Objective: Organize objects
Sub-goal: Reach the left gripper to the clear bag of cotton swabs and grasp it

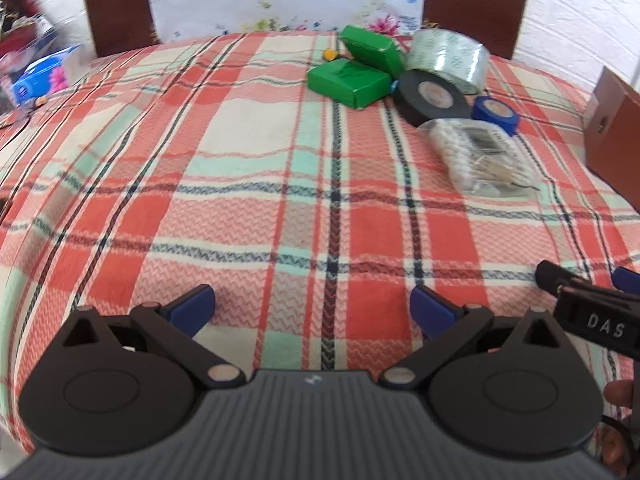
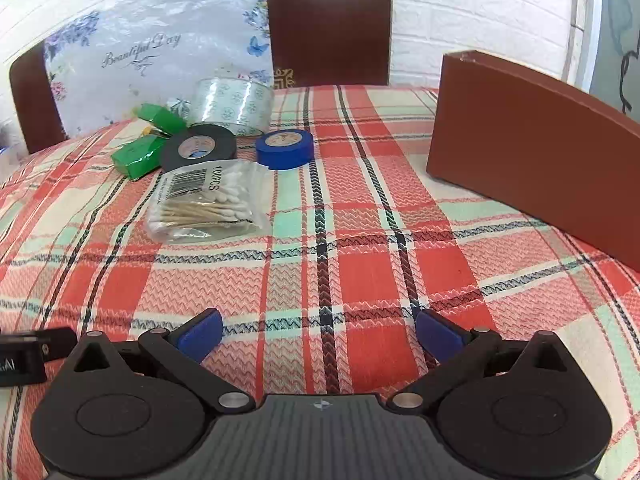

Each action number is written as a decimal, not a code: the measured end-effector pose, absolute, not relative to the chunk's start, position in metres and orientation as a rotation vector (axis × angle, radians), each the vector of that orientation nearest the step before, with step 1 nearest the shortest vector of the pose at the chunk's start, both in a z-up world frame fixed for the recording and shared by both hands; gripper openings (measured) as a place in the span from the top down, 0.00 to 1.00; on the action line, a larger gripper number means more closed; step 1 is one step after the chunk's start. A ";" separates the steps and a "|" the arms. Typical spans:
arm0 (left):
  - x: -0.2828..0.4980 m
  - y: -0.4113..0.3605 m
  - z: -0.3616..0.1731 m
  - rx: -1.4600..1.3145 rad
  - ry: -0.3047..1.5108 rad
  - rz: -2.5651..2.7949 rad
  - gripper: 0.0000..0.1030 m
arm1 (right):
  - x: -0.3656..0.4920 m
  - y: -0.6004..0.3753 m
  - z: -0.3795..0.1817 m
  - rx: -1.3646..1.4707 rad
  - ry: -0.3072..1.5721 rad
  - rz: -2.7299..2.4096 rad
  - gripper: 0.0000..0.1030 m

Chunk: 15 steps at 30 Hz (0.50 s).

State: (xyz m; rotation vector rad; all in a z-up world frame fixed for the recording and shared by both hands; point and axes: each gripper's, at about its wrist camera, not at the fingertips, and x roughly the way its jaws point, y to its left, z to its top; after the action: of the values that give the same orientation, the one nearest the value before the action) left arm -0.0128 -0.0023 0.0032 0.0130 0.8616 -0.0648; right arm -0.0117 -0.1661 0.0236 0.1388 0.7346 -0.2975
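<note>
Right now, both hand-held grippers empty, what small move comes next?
Probably ease the right hand-held gripper forward-left toward the cotton swab bag: its jaws stand open, the bag is the nearest loose item, and the brown box waits to its right.

Both wrist cams sit low over the plaid-clothed desk (image 1: 248, 184), tilted down and fwd. Left cam looks from left, right cam nearer; both share the black tape roll (image 1: 434, 96) (image 2: 199, 148) cluster.

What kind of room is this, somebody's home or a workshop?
Most likely a home dining area. A plaid tablecloth covers the table, brown dining chairs stand at its far side, and a floral sheet hangs on the white brick wall.
</note>
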 end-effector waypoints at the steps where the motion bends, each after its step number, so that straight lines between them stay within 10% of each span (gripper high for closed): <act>1: -0.012 -0.002 0.006 0.014 0.851 -0.072 0.00 | -0.011 -0.168 0.024 0.139 0.735 -0.287 0.01; 15: 0.051 -0.019 0.059 -0.072 0.794 -0.292 0.05 | 0.032 -0.168 0.042 0.045 0.690 -0.050 0.12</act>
State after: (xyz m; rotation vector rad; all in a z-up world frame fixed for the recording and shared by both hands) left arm 0.0510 -0.0186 0.0593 -0.0721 0.7937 -0.2923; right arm 0.0318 -0.1681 0.0419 0.0446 0.6897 -0.0496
